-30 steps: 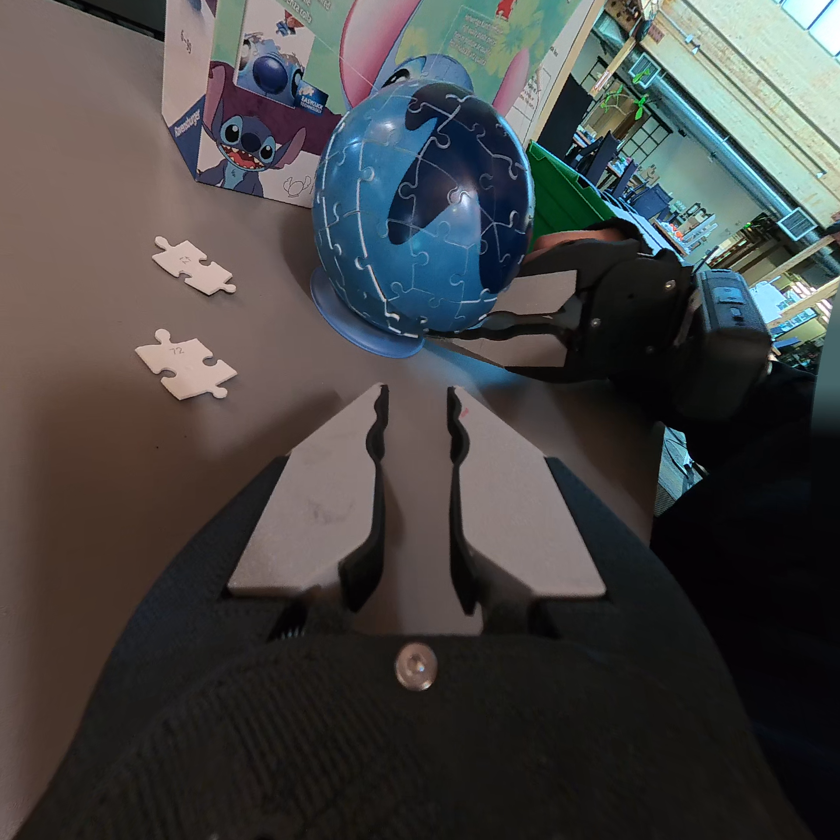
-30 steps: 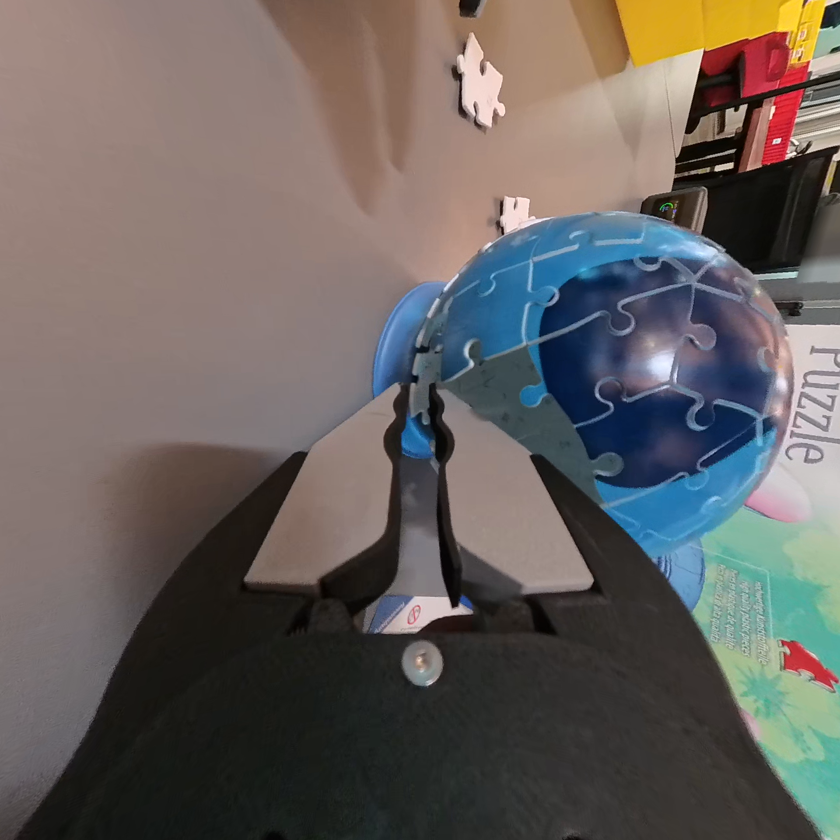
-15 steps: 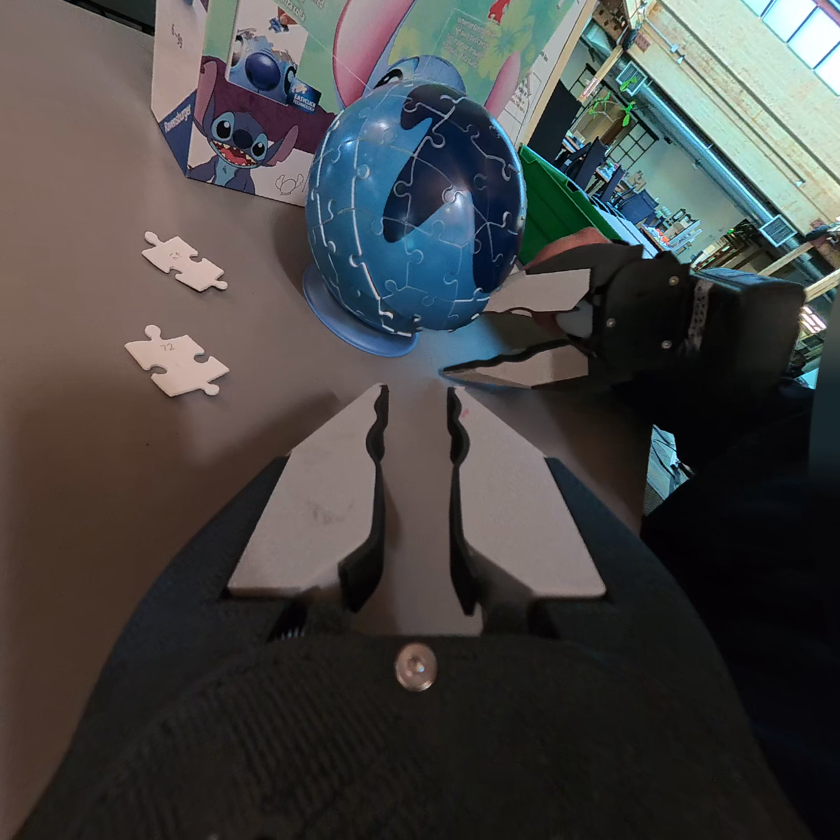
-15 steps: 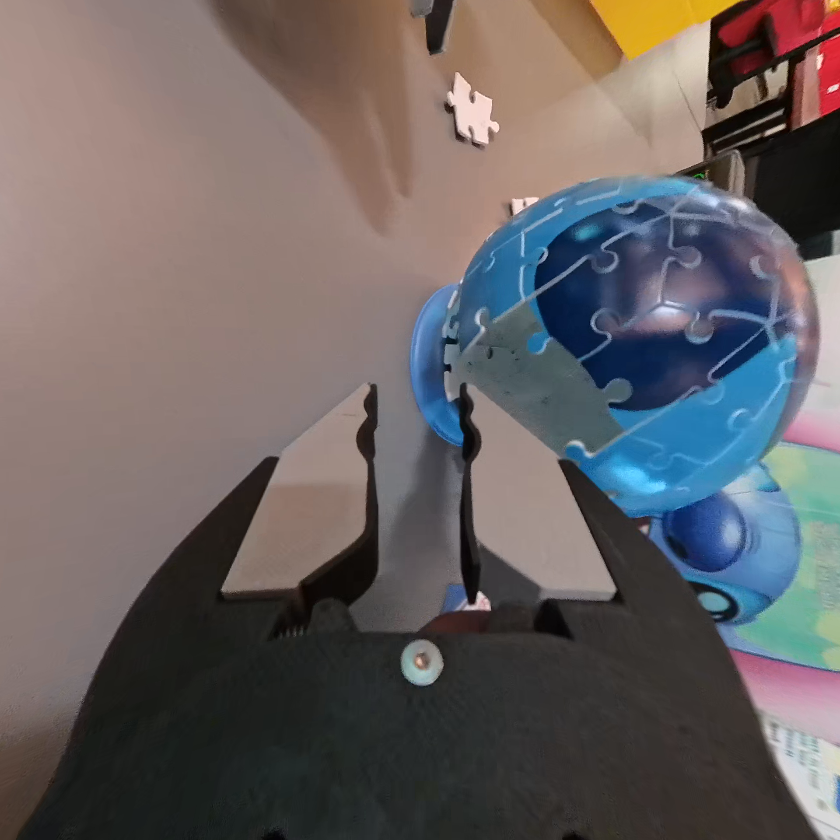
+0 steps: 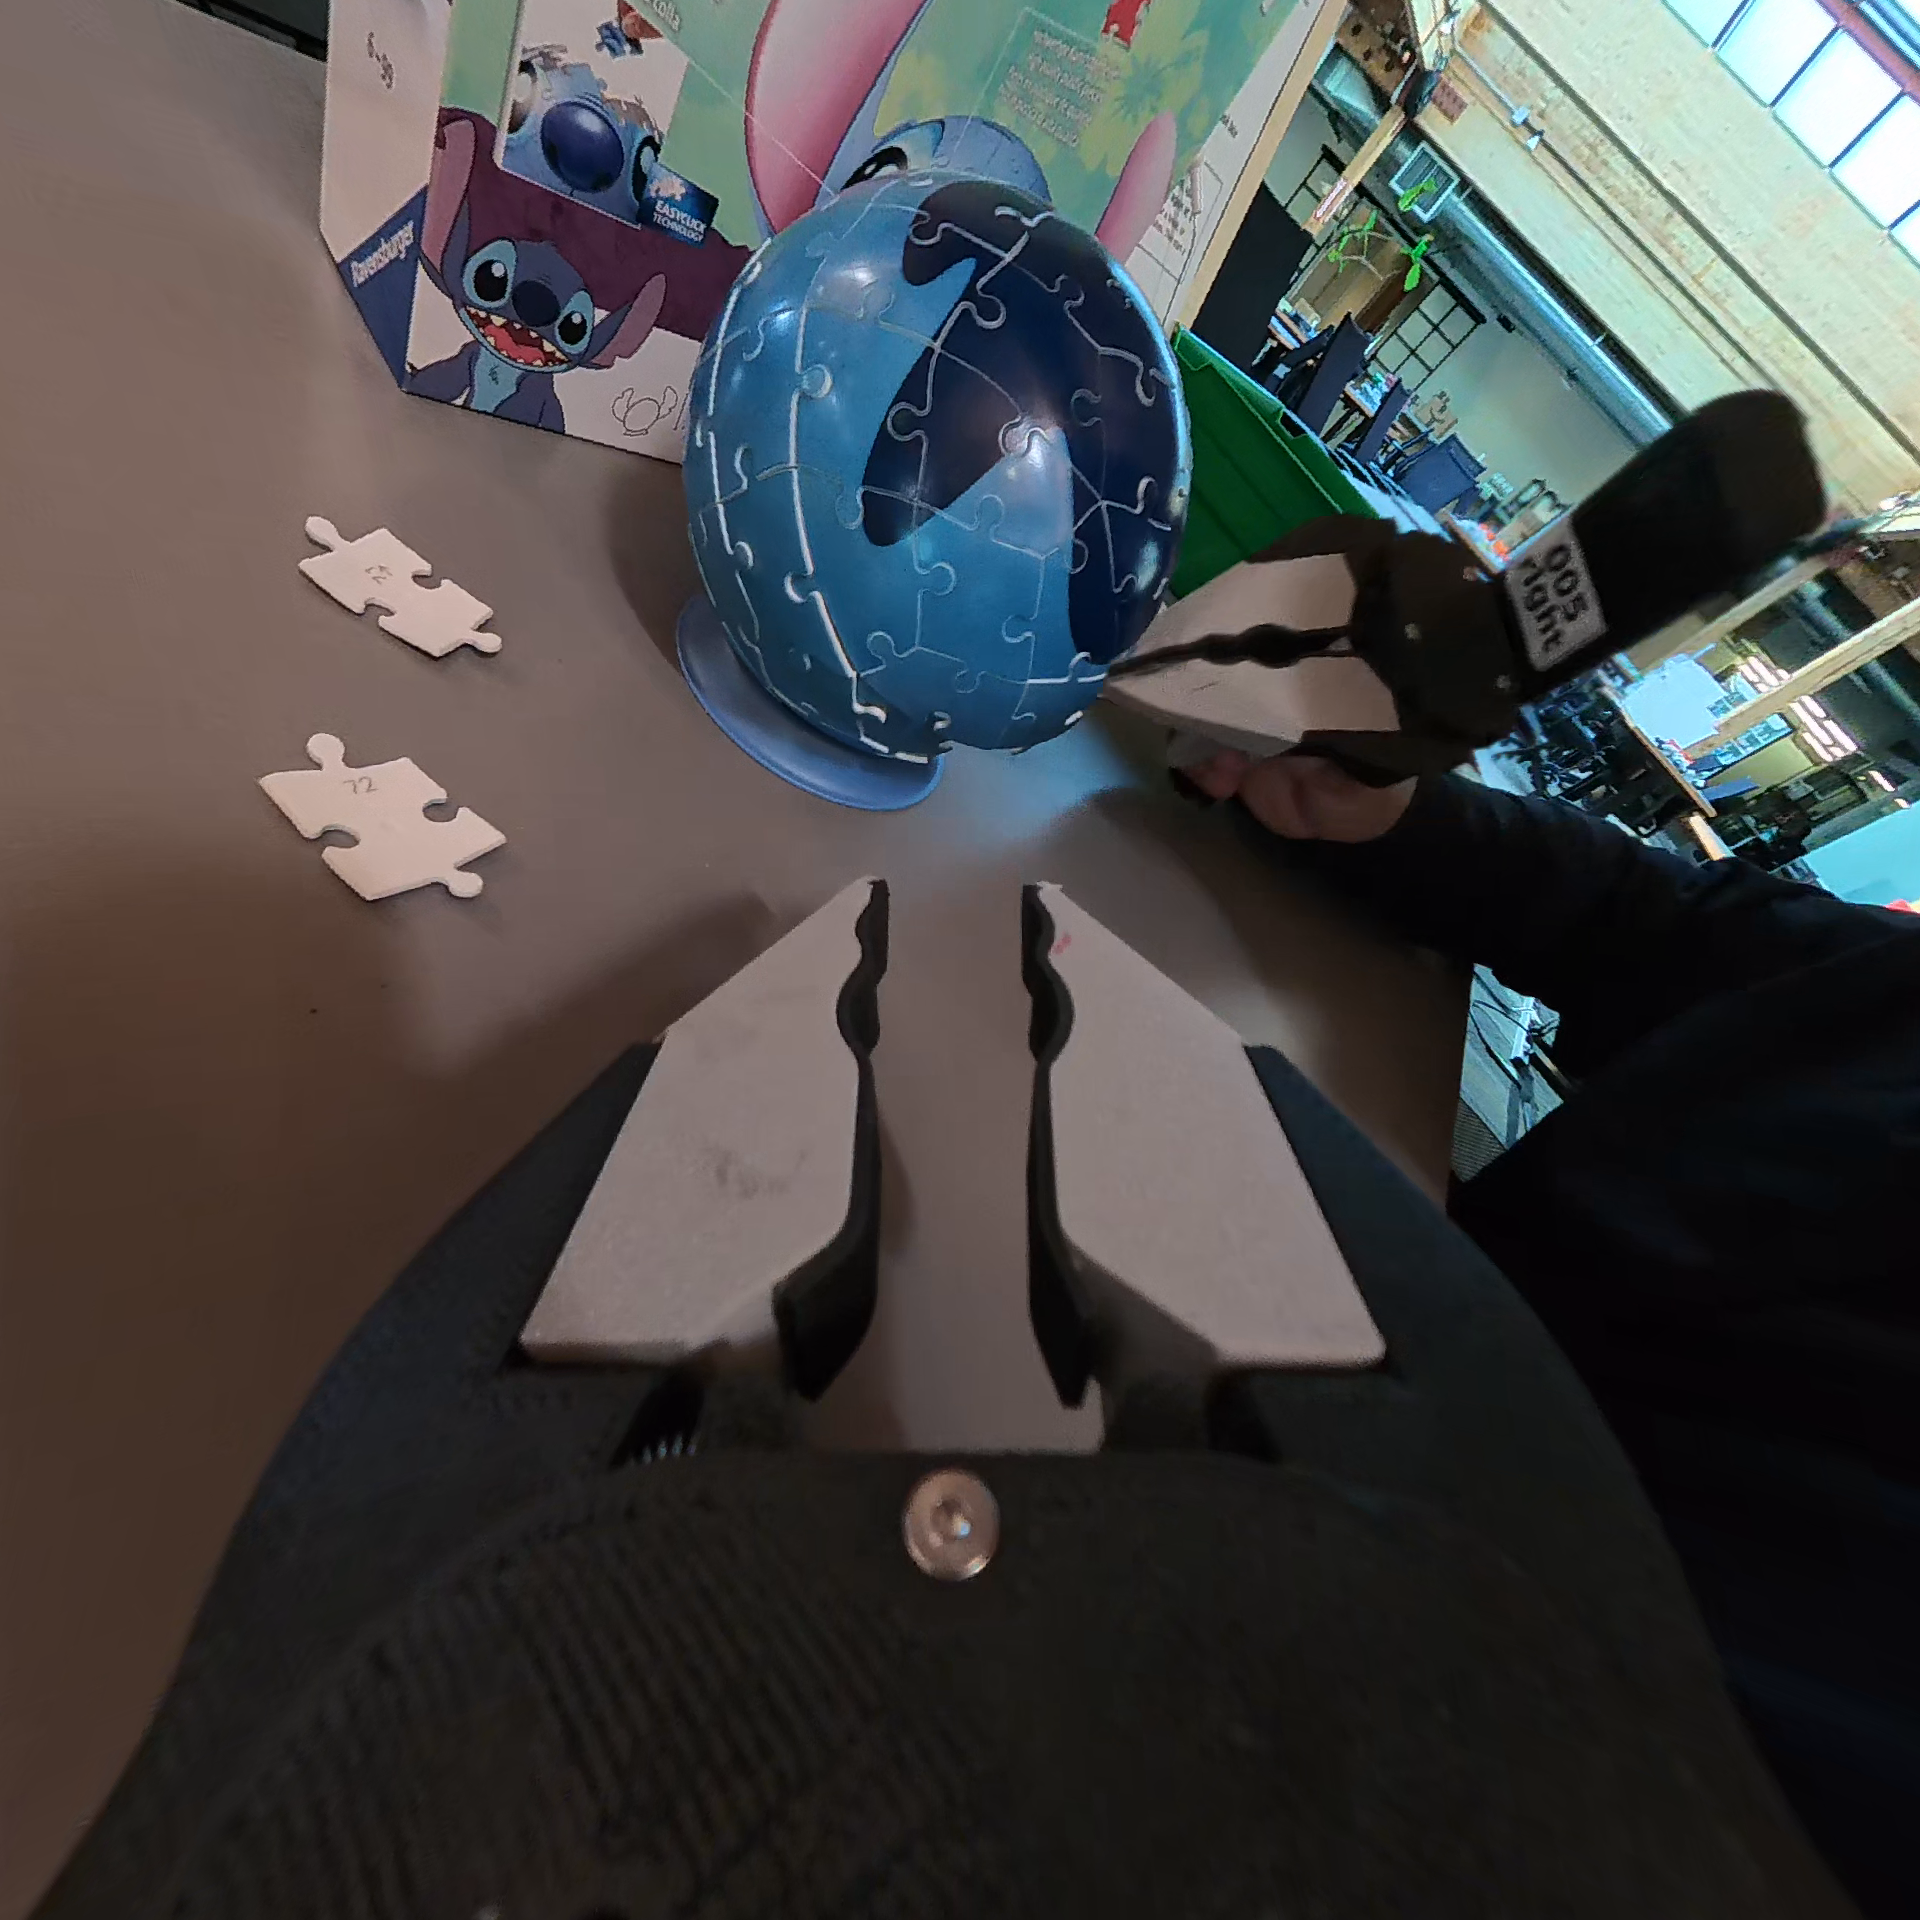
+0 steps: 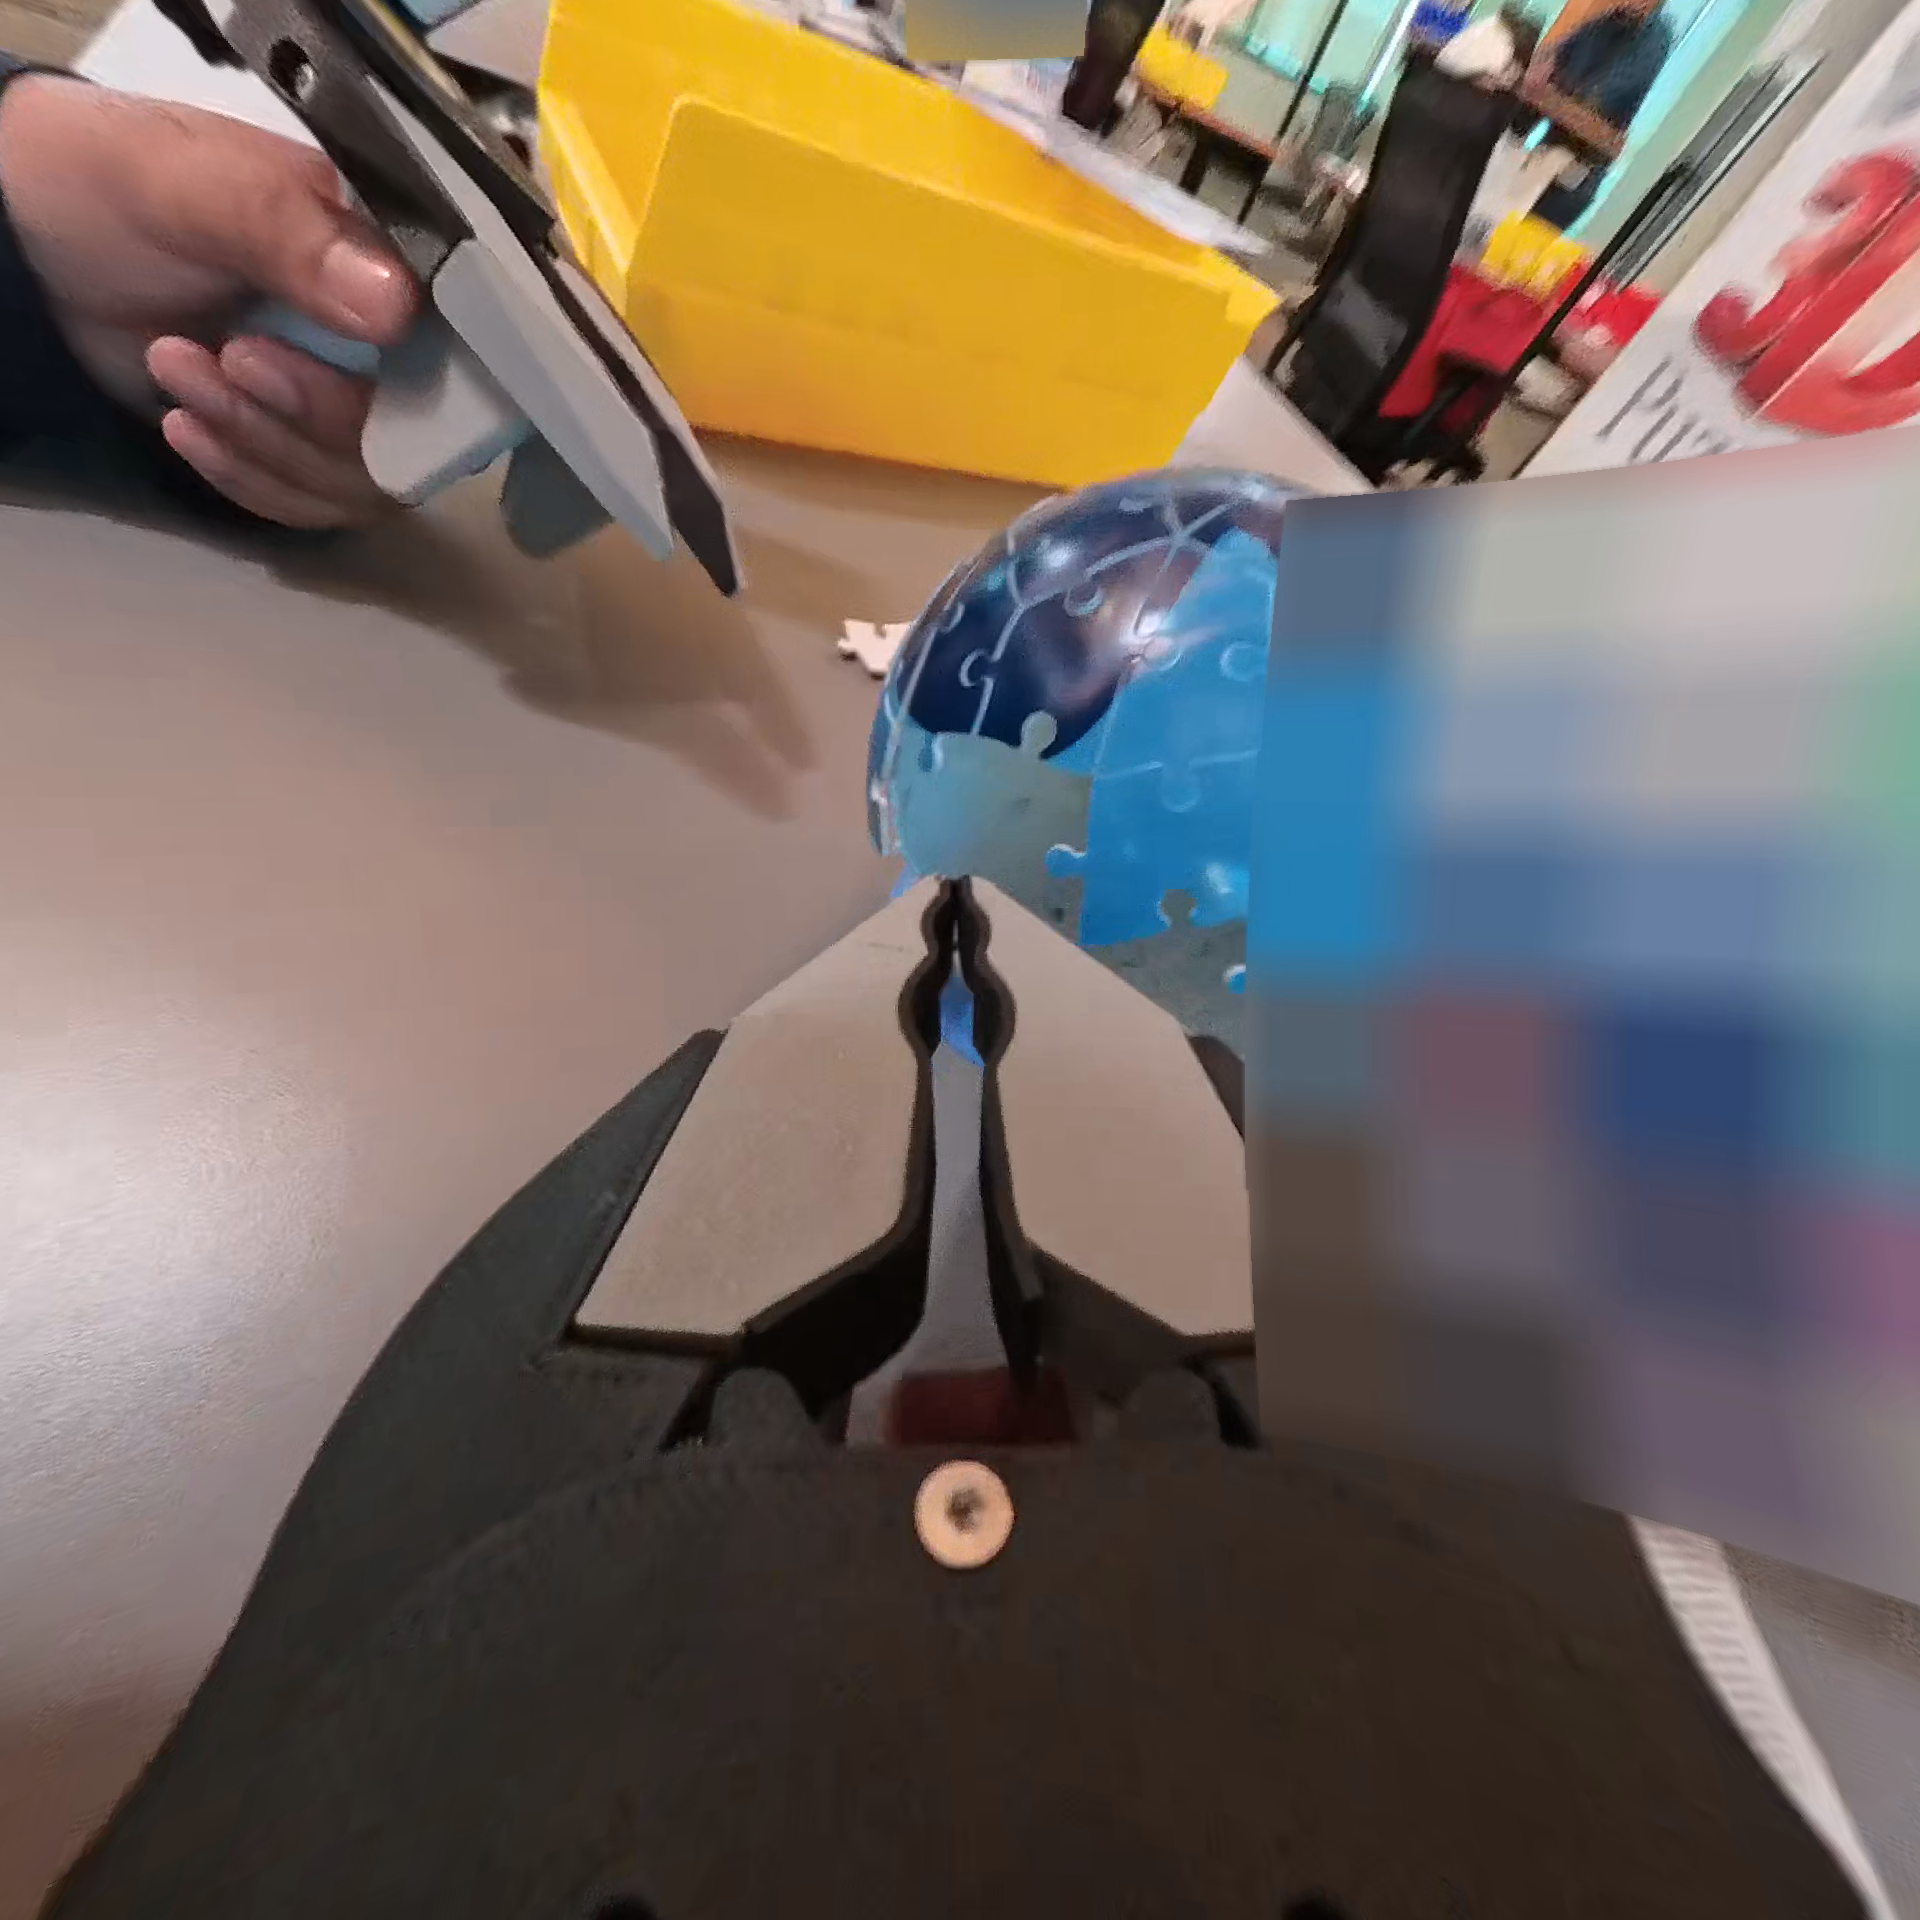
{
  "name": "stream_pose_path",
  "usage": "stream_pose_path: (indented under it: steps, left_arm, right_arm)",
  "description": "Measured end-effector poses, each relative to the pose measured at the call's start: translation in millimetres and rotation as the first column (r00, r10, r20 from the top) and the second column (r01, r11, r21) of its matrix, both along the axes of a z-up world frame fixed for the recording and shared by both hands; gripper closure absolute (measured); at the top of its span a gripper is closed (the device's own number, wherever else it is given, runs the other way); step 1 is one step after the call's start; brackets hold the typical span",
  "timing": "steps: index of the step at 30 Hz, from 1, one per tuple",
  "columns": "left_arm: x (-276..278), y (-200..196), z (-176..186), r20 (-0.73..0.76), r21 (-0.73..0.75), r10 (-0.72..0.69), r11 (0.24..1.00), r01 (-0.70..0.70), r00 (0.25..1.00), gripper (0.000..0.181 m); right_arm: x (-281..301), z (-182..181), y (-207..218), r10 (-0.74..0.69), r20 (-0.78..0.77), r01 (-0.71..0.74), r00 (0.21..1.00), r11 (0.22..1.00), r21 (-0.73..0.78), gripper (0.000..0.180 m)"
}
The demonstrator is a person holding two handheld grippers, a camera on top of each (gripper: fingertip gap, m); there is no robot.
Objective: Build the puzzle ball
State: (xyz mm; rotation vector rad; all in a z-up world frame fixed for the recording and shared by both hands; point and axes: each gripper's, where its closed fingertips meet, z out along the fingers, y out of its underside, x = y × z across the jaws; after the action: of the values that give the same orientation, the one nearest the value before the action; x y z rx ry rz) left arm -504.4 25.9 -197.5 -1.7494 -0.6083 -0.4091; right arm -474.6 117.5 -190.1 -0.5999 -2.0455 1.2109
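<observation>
Left wrist view is showing the grey bench (image 5: 208,1039) carrying everything. The printed puzzle box (image 5: 499,260) is standing toward the far edge. The puzzle ball (image 5: 935,468) is sitting just in front of the box on its blue stand (image 5: 790,748), nearer the bench's right edge than its left.

The right gripper (image 5: 1127,670) is what is changing. Half a second ago its fingers were spread and drawn a little back from the ball. Now they are drawn together, and their tips are pressing against the ball's lower right side. The tool has also rolled over in the hand. In the right wrist view the tips are meeting right at the rim of the grey unfilled gap (image 6: 997,821) in the shell. Whether they are pinching that rim or a piece, I cannot tell.

The left gripper (image 5: 951,904) is hanging above the bench near its front edge, jaws apart and holding nothing, as it was a second ago.

Two white pieces are lying face down toward the left edge, one (image 5: 395,587) farther off and one (image 5: 379,816) nearer, both where they were before.

To my judgement, the right tool is working at the edge of the gap. The ball is nearly complete, and the two loose pieces are waiting to be fitted.
</observation>
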Motion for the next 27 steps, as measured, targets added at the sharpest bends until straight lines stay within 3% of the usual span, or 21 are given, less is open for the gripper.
stream_pose_path:
  steps: [3, 10, 19, 27]
  left_arm:
    - [-0.4, 0.4, 0.2, 0.005, 0.006, 0.001, 1.000, -0.001, 1.000, 0.158]
    - [0.7, 0.4, -0.3, 0.007, 0.003, -0.004, 1.000, 0.004, 1.000, 0.157]
    - [1.9, 0.2, 0.3, 0.006, 0.007, -0.008, 1.000, 0.008, 1.000, 0.158]
    - [3.1, 0.7, 0.2, 0.007, 0.007, -0.013, 1.000, 0.013, 1.000, 0.158]
  right_arm:
    - [-13.9, -15.3, 3.1, -0.083, 0.035, 0.081, 0.996, 0.995, 0.054, 0.180]
    - [-26.1, -37.7, -1.1, -0.134, -0.168, 0.191, 0.977, 0.901, 0.389, 0.180]
    - [-39.8, -40.5, -0.3, -0.104, -0.258, 0.223, 0.961, 0.842, 0.491, 0.180]
    - [-43.8, -45.7, -4.4, -0.097, -0.212, 0.193, 0.973, 0.843, 0.502, 0.180]
